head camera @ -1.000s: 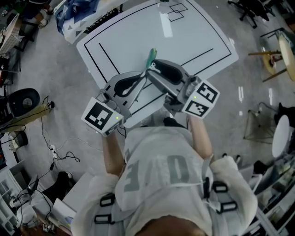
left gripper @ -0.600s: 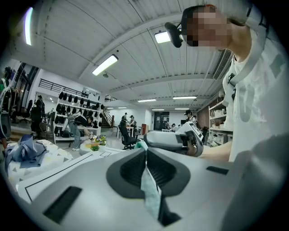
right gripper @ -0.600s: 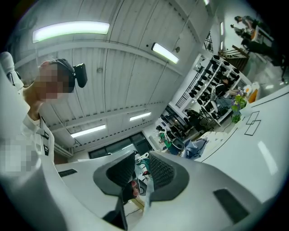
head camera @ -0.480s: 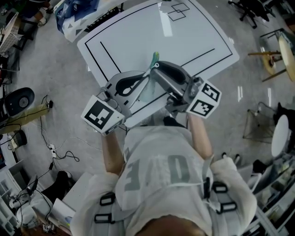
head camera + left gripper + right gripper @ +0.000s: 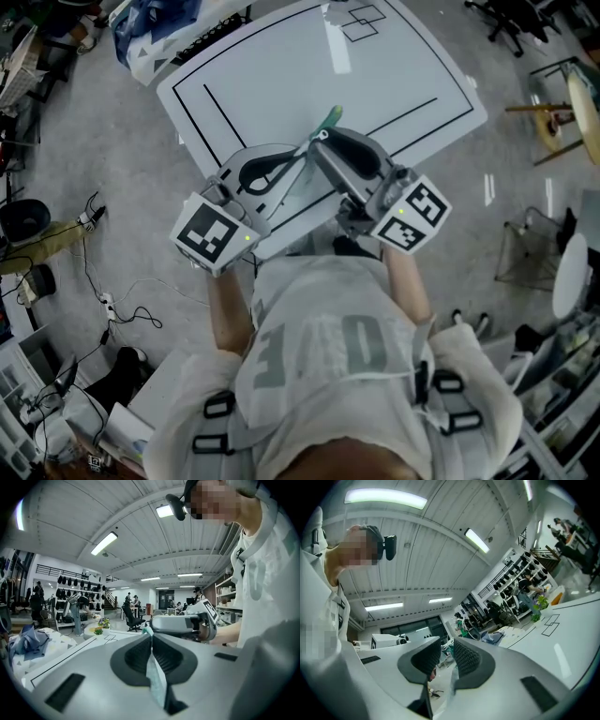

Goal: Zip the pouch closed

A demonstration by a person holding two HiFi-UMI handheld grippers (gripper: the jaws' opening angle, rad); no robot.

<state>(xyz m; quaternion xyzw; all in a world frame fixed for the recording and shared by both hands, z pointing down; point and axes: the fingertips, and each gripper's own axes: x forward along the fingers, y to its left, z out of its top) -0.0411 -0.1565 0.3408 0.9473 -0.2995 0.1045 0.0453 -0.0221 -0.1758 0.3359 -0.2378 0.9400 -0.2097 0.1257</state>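
Clamped tight, the left claw (image 5: 151,638) has its two dark ribbed pads pressed together on the pouch (image 5: 155,679). In the left gripper view the pouch shows as a thin, pale blue-green sheet running edge-on up the seam between the pads. The sheet is see-through and limp. At the top it ends in a brighter green strip that pokes out just past the tips. In the head view that green end points up and away from the person, over the near part of the white table (image 5: 281,66) with black lines. The rest of the pouch hangs between the two claws.

The right claw (image 5: 446,647) comes in from the other side, so the two sets of tips meet near the pouch's green top edge. Its jaws have just been closing and now stand a little apart. In the right gripper view the clear film of the pouch lies in that gap, close along the pad on the right side. The room behind shows through beside the other pad. Whether the tips pinch the zip I cannot tell, and the zip's slider is too small to make out in any view.
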